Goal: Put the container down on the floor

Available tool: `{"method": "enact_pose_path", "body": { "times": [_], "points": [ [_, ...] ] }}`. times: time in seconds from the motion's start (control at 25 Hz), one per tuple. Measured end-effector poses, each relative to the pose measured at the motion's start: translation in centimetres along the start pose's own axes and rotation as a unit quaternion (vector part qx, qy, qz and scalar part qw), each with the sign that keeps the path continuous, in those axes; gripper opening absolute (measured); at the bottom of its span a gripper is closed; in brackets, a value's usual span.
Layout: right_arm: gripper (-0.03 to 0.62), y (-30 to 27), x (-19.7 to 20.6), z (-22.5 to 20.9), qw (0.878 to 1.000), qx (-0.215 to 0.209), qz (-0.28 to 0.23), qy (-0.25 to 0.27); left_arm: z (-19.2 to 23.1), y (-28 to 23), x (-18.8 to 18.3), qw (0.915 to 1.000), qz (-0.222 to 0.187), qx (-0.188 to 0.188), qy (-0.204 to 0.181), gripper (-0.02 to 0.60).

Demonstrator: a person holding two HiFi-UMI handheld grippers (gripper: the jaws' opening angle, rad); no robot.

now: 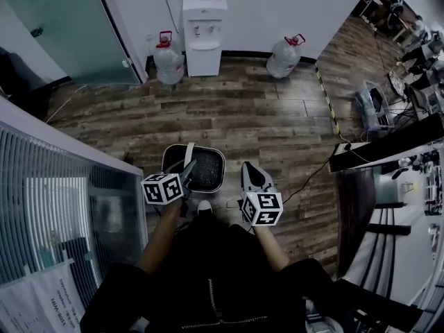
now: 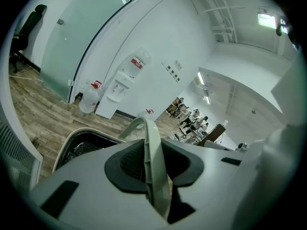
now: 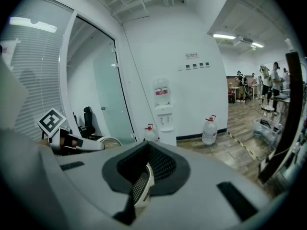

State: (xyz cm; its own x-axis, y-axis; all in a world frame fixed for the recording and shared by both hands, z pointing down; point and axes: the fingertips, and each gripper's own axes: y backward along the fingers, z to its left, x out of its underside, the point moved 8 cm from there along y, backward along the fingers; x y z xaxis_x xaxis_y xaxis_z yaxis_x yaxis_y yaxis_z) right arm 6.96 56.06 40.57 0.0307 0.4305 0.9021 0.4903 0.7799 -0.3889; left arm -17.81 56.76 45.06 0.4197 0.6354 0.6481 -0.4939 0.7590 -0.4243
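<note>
Head view shows the left gripper (image 1: 186,168) closed on the pale arched handle (image 1: 189,151) of the container (image 1: 220,173), a pale-rimmed tub with a dark, grid-patterned inside. The container hangs just ahead of and below that gripper's tips, above the wooden floor (image 1: 250,113); whether its base touches the boards cannot be told. In the left gripper view the handle runs straight up through the dark recess between the two jaws, which press on it from either side, and the container's rim shows below and to the left of them.

The right gripper (image 1: 251,175) is held beside the left one, a little apart from the container's right edge and not touching it. In the right gripper view its jaws stand together with nothing between them. In that view the left gripper's marker cube (image 3: 51,121) shows off to the left.

A pale shoe tip (image 1: 205,205) shows between the two grippers, just behind the container. Far ahead of both grippers a white water dispenser (image 1: 204,37) stands against the wall, with a large water bottle (image 1: 168,60) just left of it and another bottle (image 1: 284,55) to its right. A slatted blind (image 1: 41,186) lies well off to the left of the left gripper.
</note>
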Motion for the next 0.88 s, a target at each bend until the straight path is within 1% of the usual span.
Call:
{"method": "enact_pose_path", "body": {
  "times": [0.4, 0.88],
  "points": [
    [0.011, -4.3, -1.3, 0.8, 1.0, 0.013, 0.008, -0.008, 2.9, -2.0, -3.9, 0.9998, 0.016, 0.005, -0.008, 0.087],
    [0.011, -7.3, -2.1, 0.7, 1.0, 0.003, 0.019, 0.001, 4.6, -3.9, -5.3, 0.9996, 0.028, 0.0, -0.003, 0.087]
  ]
}}
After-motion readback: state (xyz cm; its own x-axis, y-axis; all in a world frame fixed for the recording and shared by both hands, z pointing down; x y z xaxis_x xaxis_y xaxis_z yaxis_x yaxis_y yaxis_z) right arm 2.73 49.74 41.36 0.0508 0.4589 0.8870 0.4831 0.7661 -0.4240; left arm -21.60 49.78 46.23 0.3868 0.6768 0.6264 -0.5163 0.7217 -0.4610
